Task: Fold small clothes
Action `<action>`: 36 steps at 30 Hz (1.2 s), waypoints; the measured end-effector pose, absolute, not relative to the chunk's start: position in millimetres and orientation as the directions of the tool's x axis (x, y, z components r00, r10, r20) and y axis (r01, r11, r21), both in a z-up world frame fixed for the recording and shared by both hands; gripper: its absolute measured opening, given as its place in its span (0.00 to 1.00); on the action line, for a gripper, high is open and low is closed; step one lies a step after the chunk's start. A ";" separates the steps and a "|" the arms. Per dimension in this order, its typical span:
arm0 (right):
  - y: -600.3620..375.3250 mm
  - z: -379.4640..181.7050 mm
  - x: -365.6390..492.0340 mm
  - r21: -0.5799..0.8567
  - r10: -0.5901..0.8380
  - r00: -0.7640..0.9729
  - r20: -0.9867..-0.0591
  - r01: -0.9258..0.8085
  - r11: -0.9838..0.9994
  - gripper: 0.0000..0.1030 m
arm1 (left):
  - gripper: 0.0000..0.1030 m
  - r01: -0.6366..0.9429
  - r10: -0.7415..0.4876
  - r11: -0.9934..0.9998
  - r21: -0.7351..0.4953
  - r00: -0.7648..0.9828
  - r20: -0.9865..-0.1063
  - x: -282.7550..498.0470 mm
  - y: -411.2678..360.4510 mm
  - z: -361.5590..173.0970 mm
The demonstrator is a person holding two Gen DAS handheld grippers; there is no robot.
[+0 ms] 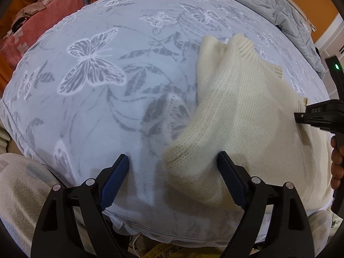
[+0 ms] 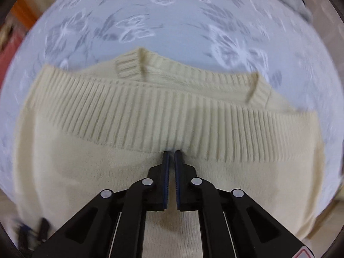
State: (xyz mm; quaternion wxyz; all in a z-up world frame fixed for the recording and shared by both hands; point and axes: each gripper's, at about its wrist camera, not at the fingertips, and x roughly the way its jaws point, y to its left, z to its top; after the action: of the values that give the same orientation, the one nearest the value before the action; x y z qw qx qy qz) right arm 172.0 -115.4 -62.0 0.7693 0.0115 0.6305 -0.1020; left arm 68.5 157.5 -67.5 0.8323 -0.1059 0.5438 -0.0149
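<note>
A cream knitted sweater (image 1: pixel 247 107) lies on the right side of a bed under a pale blue butterfly blanket (image 1: pixel 96 107). One sleeve runs toward me, and its cuff (image 1: pixel 178 152) rests between the wide-apart fingers of my left gripper (image 1: pixel 174 165), which is open and not pressing on it. In the right wrist view the ribbed hem (image 2: pixel 172 116) lies folded up just below the collar (image 2: pixel 133 64). My right gripper (image 2: pixel 172 152) is shut on the hem's edge, and the ribs pucker at its tips. From the left wrist the right gripper (image 1: pixel 301 116) shows at the sweater's far right.
A grey quilt (image 1: pixel 279 10) is bunched at the bed's far right. A pink-covered piece of furniture (image 1: pixel 43 25) stands beyond the bed's left side. The person's fleece-clad leg (image 1: pixel 19 193) is at the near edge, and a hand (image 1: pixel 336 161) holds the right gripper's handle.
</note>
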 end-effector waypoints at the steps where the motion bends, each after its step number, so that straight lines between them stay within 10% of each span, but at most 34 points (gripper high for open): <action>1: -110.9 -61.3 172.5 -0.131 -0.158 0.183 -0.970 0.153 0.980 0.09 | 0.81 -0.090 -0.139 0.977 -0.191 0.407 -0.903 68.7 157.3 -67.7; 13: -158.8 -18.1 88.2 0.179 0.079 0.335 -0.939 0.280 0.943 0.08 | 0.85 -0.105 -0.123 0.978 -0.180 0.407 -0.905 68.4 155.9 -68.2; 24: -167.5 -59.5 79.3 0.250 0.169 0.302 -0.938 0.256 0.934 0.09 | 0.84 -0.249 -0.388 0.825 -0.507 0.402 -0.829 75.3 175.1 -72.8; 28: -179.7 -65.7 78.6 0.318 0.227 0.311 -0.923 0.282 0.905 0.02 | 0.32 -0.232 -0.389 0.839 -0.492 0.377 -0.841 86.1 165.1 -66.4; 36: -188.9 -73.7 78.3 0.366 0.271 0.327 -0.905 0.277 0.888 0.01 | 0.19 -0.064 -0.409 0.863 -0.501 0.494 -0.767 75.8 129.5 17.4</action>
State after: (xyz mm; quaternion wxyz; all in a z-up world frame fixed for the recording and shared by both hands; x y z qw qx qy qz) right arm 78.3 -188.9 -73.7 0.7795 0.2361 0.5802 -0.0019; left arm 75.8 129.5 17.4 0.8302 -0.2401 0.4923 -0.1040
